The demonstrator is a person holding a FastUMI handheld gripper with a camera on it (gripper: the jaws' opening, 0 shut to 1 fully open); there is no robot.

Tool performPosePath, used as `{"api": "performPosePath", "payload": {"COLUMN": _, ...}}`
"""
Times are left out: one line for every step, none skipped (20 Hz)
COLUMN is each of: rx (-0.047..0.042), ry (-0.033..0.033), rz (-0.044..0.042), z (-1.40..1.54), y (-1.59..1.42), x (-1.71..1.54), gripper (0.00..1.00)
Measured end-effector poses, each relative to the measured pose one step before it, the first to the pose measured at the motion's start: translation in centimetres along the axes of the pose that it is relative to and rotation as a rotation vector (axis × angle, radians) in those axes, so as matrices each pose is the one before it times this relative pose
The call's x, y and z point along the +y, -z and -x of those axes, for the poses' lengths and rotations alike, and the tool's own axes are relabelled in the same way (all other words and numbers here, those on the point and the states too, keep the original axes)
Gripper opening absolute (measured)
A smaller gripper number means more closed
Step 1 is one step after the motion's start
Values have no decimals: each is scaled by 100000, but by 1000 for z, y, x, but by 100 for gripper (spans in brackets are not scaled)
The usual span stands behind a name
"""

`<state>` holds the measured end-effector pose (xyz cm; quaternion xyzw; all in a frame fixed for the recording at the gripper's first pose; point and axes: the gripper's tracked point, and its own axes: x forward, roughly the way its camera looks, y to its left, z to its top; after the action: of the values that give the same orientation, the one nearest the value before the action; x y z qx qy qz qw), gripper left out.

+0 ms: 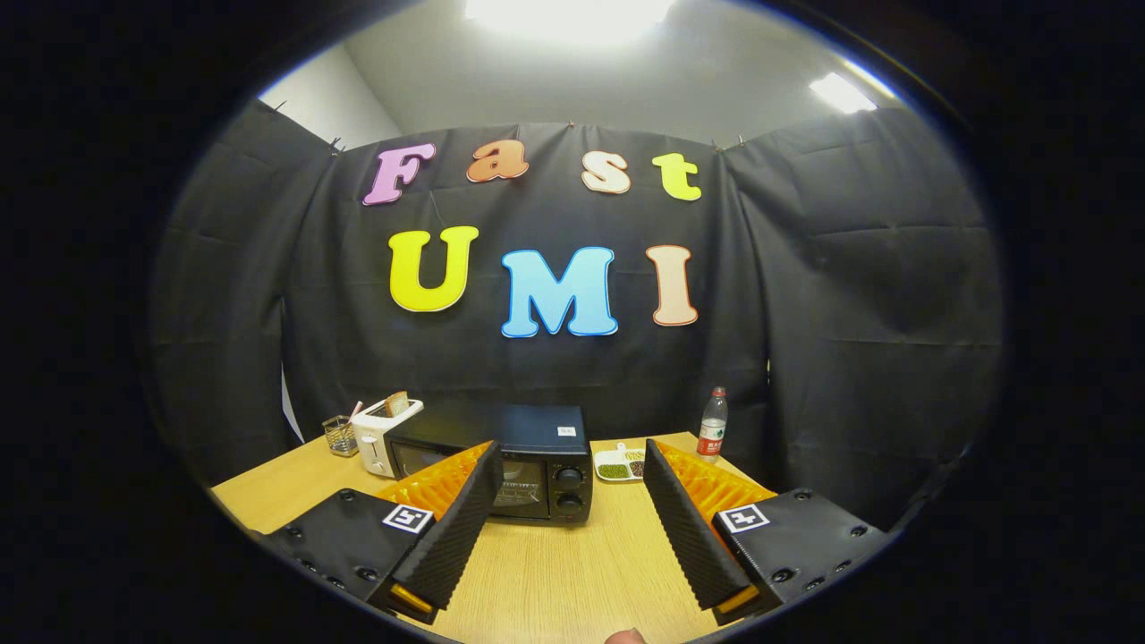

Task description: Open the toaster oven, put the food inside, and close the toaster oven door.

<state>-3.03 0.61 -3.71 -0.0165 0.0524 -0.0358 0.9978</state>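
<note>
Black cloth hung as a booth wall across the back, with a pale ceiling and bright lights in the upper part of the frame. Below it, a light wooden tabletop [546, 572] filling the lower middle.

On the tabletop, a dark toaster oven [528, 461] at the centre of the frame, just beyond the left finger, partly hidden by it; door shut, two round knobs [570, 488] stacked on its right front. Behind its left end, a white toaster [380, 438] with a slice of bread [396, 402] standing up out of the slot. Left of that, a small wire cup [339, 435] near the tabletop's far left corner. Right of the oven, a small white dish [621, 465] with green and dark red contents in separate sections, sitting apart from the oven. Further right, a plastic bottle [713, 425] with a red cap and red label, upright near the far right edge, partly behind the right finger.

Jaws released: gripper [577, 523] wide open at the bottom of the frame, fingers [452, 532] spread with bare tabletop between them, nothing grasped. Oven and dish both ahead of the fingers, well apart from them, with the oven's knob side and the dish showing in the gap. Square black-and-white markers [408, 518] on top of each finger mount. At the very bottom centre, a fingertip [623, 636] of the person just poking into the frame.
</note>
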Motion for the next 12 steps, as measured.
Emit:
{"api": "performPosePath", "payload": {"rx": -334, "ry": 72, "rz": 310, "z": -116, "y": 100, "x": -61, "gripper": 100}}
{"api": "performPosePath", "payload": {"rx": -280, "ry": -103, "rz": 357, "z": 23, "y": -75, "x": 20, "gripper": 100}}
{"api": "performPosePath", "payload": {"rx": 19, "ry": -206, "rz": 132, "z": -85, "y": 51, "x": 124, "gripper": 100}}
{"api": "performPosePath", "payload": {"rx": 0, "ry": -307, "rz": -128, "z": -37, "y": -32, "x": 64, "gripper": 100}}
{"api": "performPosePath", "payload": {"rx": -248, "ry": -331, "rz": -250, "z": -133, "y": -4, "x": 195, "gripper": 100}}
{"api": "performPosePath", "payload": {"rx": 503, "ry": -68, "rz": 38, "z": 55, "y": 92, "x": 53, "gripper": 100}}
{"api": "performPosePath", "payload": {"rx": 209, "ry": 75, "rz": 26, "z": -149, "y": 67, "x": -30, "gripper": 100}}
{"api": "performPosePath", "payload": {"rx": -358, "ry": 44, "rz": -137, "z": 85, "y": -102, "x": 43, "gripper": 100}}
{"api": "performPosePath", "payload": {"rx": -169, "ry": -66, "rz": -177, "z": -84, "y": -124, "x": 120, "gripper": 100}}
{"api": "performPosePath", "payload": {"rx": -103, "ry": 31, "rz": -20, "z": 109, "y": -59, "x": 86, "gripper": 100}}
{"api": "performPosePath", "payload": {"rx": -206, "ry": 24, "rz": -5, "z": -154, "y": -40, "x": 54, "gripper": 100}}
{"api": "performPosePath", "payload": {"rx": -102, "ry": 78, "rz": -20, "z": -15, "y": -127, "x": 67, "gripper": 100}}
